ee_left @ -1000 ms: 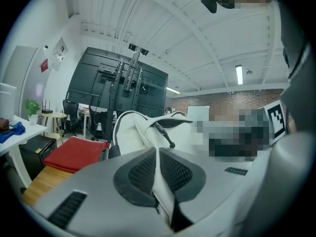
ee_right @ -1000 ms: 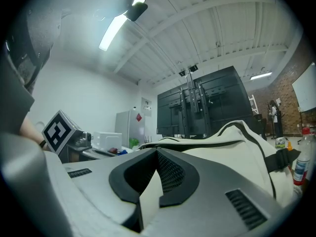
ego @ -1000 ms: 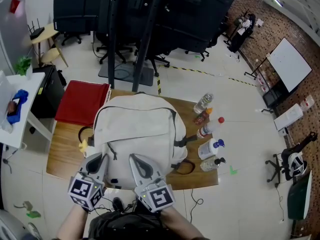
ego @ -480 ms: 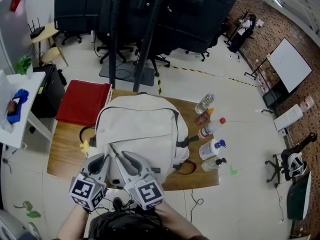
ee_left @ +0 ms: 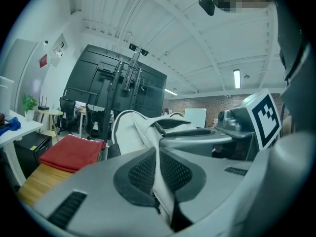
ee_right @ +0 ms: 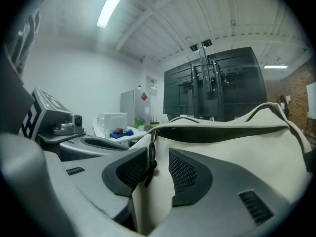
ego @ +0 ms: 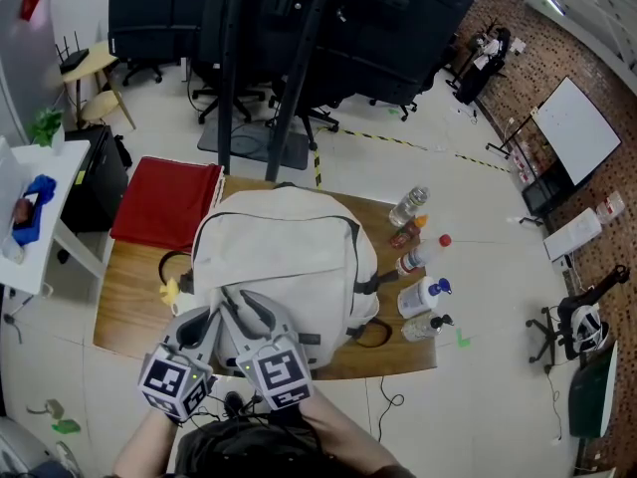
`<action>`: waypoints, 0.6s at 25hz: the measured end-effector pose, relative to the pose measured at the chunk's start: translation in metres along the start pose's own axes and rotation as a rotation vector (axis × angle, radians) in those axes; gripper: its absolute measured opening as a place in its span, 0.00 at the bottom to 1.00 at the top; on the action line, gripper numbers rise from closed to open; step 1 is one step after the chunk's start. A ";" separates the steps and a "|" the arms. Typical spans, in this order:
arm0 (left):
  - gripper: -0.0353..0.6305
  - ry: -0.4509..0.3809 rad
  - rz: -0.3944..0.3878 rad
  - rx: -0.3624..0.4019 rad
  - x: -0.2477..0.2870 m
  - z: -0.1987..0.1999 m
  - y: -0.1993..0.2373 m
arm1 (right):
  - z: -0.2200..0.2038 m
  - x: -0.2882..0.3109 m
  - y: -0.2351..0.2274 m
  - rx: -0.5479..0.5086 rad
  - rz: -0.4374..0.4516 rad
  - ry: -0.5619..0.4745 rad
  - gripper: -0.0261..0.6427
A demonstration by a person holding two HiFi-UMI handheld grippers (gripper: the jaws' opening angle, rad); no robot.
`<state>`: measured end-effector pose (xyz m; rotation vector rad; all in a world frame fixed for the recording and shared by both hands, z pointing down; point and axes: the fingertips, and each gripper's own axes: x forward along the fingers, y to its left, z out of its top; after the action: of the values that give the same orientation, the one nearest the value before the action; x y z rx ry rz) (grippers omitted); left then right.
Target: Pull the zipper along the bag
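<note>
A big white bag (ego: pixel 284 247) lies flat on the wooden tabletop (ego: pixel 129 307). It fills most of the middle. Both tools are at the edge of the bag closest to the person, at about 6 and 7 o'clock of the bag.

The left tool (ee_left: pixel 158 154) is at 7 o'clock. Its two jaws are squeezed together on the bag, with a thin fold of the white cloth pinched tight between the dark pads.

The right tool (ee_right: pixel 157 154) is just beside the left one, at 6 o'clock of the bag. Its jaws have just been opening and now stand apart. The zipper pull (ee_right: pixel 148 164), a short black cord with a knot, hangs down in the gap between them. It is closer to the pad (ee_right: pixel 126 174) at 9 o'clock and looks to be just touching it. The other pad is not touching the cord, so nothing is squeezing it. The cord hangs from the end of the zipper (ee_right: pixel 222 132), which shows as a long dark gap that runs off toward 3 o'clock across the top of the bag.

A few bottles (ego: pixel 418 267) stand on the tabletop at 3 o'clock of the bag. A red cloth (ego: pixel 164 202) lies at 10 o'clock of it.
</note>
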<state>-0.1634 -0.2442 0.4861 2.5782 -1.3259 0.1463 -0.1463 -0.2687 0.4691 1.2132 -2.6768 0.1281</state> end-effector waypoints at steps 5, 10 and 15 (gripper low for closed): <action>0.11 0.008 -0.001 -0.008 0.000 -0.004 0.003 | -0.002 0.006 0.001 -0.046 -0.007 0.016 0.21; 0.11 0.007 -0.006 -0.013 0.000 -0.001 0.001 | -0.001 0.008 0.003 -0.052 0.020 0.015 0.22; 0.11 0.003 -0.009 -0.015 0.000 0.001 0.003 | -0.002 0.010 0.010 -0.061 0.042 0.016 0.15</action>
<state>-0.1662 -0.2457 0.4858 2.5697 -1.3097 0.1376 -0.1601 -0.2689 0.4728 1.1336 -2.6727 0.0621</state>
